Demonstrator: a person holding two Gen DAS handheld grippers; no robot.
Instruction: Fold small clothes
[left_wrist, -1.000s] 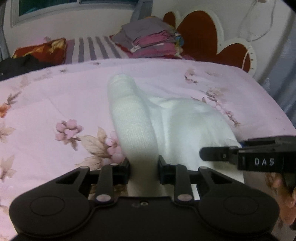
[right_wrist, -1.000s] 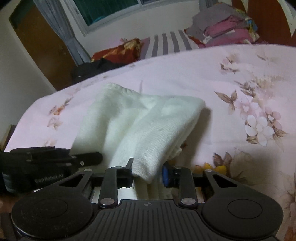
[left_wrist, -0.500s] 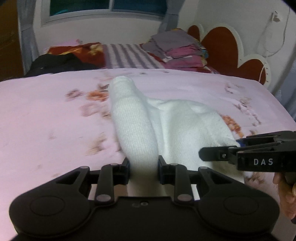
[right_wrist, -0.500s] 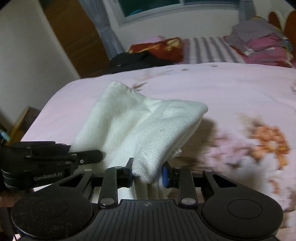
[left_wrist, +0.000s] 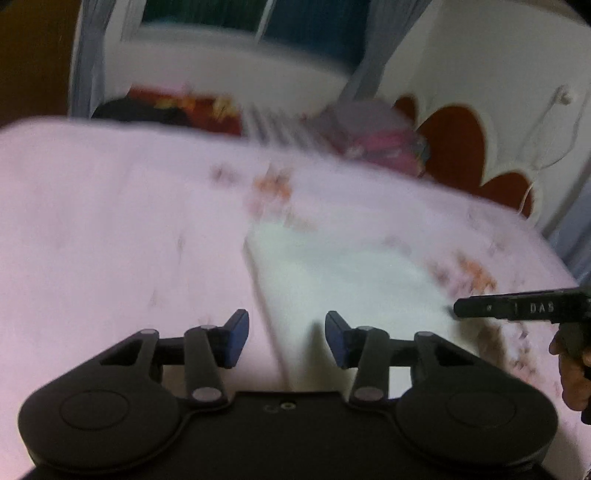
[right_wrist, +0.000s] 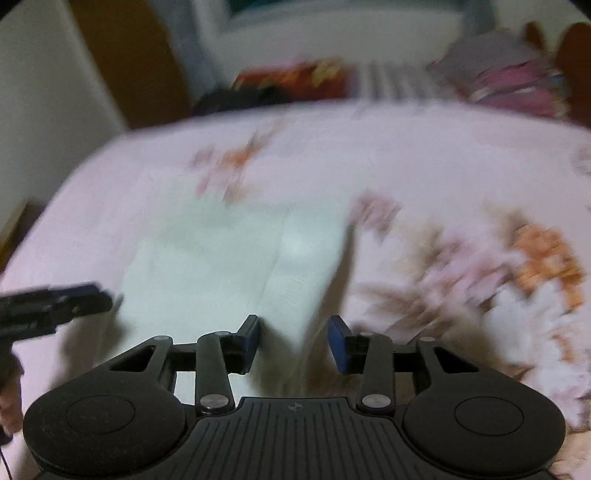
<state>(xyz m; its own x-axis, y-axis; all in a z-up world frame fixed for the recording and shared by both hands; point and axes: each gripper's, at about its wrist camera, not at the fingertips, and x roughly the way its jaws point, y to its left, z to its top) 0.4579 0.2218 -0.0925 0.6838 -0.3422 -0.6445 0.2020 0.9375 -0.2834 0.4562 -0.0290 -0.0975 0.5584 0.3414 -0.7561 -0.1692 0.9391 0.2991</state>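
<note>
both views are smeared by motion blur. the white knit garment (left_wrist: 343, 280) lies flat on the pink floral bedspread (left_wrist: 110, 229), folded into a rough rectangle.

in the left wrist view the left gripper (left_wrist: 286, 338) hangs over the garment's near left edge; its jaws are opening, the blue pads clear of the cloth on both sides, so the grasp is released. the garment's left edge runs up between the pads. this view alone shows the red scalloped headboard (left_wrist: 458, 144), a white cord hanging on the wall beside it, and the right gripper (left_wrist: 517, 308) coming in from the right edge with a hand (left_wrist: 570, 369) under it.

in the right wrist view the right gripper (right_wrist: 293, 343) sits at the garment's near right corner; its jaws are opening too, the pads not pressing the cloth, which lies between and below them. only this view shows the garment's right edge casting a shadow on the bedspread, the brown door (right_wrist: 122, 55) at the back left, and the left gripper entering from the left edge.

a stack of folded clothes (right_wrist: 509, 81) and a striped pillow (right_wrist: 395, 81) lie at the far end of the bed in both views.
</note>
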